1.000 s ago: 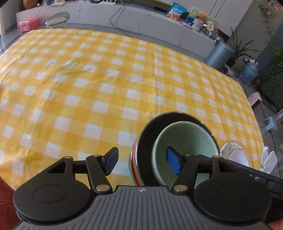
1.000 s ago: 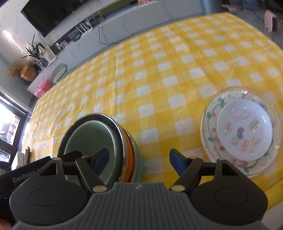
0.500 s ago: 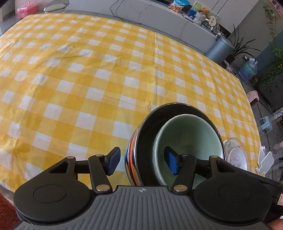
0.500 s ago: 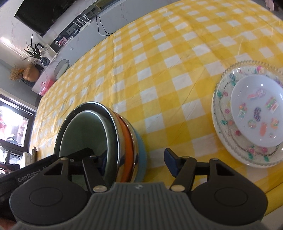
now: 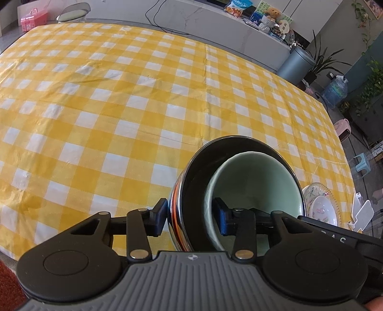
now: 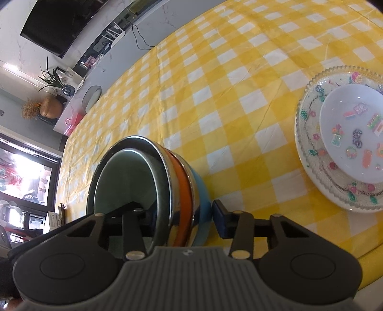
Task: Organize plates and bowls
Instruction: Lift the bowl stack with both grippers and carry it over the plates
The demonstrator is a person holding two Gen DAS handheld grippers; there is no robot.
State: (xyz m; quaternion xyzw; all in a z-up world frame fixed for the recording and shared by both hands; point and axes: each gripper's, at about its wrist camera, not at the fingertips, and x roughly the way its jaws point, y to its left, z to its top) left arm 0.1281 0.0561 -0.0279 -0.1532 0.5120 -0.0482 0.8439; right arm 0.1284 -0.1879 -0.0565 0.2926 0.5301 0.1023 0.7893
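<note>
bowl stack [image 5: 241, 189] rim between both closing tools

- A stack of nested bowls [image 5: 239, 189] stands on the desk [image 5: 119, 100] near its front edge — the innermost bowl [image 5: 261, 184] sits inside the rest.
- The left tongs [image 5: 190, 216] straddle the stack's left rim, one finger outside, one inside, closing on it.
- The right tongs [image 6: 182, 220] straddle the opposite rim the same way, closing too.
- To the right of the stack, apart from it, a wide plate [image 6: 308, 129] lies on the desk with a smaller dish [image 6: 344, 119] on it.
- Behind the desk runs a long counter [image 5: 215, 21].
</note>
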